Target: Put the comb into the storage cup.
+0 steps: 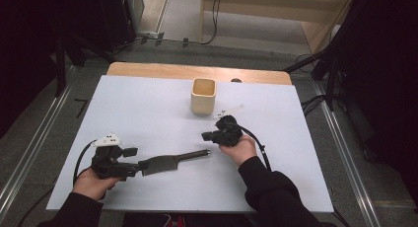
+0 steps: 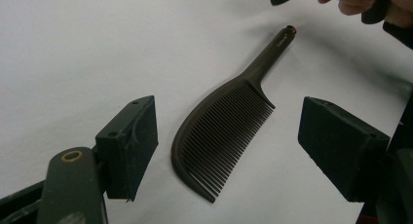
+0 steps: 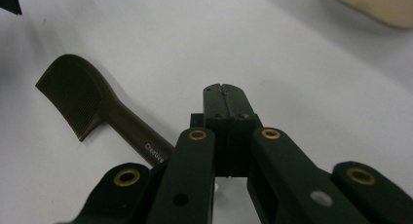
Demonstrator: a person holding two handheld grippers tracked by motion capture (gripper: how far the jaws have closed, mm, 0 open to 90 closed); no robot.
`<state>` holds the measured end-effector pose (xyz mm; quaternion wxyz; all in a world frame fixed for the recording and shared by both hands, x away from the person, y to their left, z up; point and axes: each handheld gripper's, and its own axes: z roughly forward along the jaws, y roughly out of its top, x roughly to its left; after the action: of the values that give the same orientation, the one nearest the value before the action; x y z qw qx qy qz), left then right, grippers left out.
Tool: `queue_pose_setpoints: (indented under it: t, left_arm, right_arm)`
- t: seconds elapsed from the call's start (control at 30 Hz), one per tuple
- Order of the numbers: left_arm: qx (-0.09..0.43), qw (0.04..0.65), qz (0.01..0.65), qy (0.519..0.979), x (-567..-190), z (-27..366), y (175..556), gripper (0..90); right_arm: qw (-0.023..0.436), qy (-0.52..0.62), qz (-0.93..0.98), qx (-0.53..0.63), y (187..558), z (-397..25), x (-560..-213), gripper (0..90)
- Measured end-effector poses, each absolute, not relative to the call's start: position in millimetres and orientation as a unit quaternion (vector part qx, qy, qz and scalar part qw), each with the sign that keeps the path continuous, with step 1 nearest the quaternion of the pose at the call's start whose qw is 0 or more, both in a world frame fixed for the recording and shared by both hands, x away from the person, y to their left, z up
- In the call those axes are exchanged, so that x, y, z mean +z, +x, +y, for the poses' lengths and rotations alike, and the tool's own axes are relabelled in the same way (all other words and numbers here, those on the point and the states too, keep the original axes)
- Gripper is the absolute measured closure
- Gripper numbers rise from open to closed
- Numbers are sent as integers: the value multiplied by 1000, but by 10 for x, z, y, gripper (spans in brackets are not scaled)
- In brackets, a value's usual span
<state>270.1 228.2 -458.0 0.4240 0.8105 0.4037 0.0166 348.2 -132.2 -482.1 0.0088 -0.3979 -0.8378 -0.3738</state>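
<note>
Risk: comb skids or teeth bend on pickup.
My left gripper (image 2: 229, 151) has its jaws spread either side of the comb (image 2: 221, 131), which lies flat on the bench (image 1: 148, 103) (thin, little edge to pinch); closing askew could push it away. My right gripper (image 3: 225, 100), jaws pressed together, holds nothing.

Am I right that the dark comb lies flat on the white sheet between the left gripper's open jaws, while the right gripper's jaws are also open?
Not quite: the right gripper is shut, its jaws pressed together in the right gripper view. The comb does lie flat on the white sheet between the left gripper's open jaws.
</note>
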Motion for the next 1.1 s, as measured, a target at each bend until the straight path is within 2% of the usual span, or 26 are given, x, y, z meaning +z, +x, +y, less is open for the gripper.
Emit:
queue_pose_setpoints:
  t: [0.6,1.1]
  left_arm:
    - [17,426,407,808,-4583,2302,2706,229]
    - [19,426,410,807,-4582,2310,2706,229]
  right_arm:
    - [36,-385,-858,-338,3387,-1187,-5024,879]
    - [49,-375,-864,-332,3228,-1163,-5041,878]
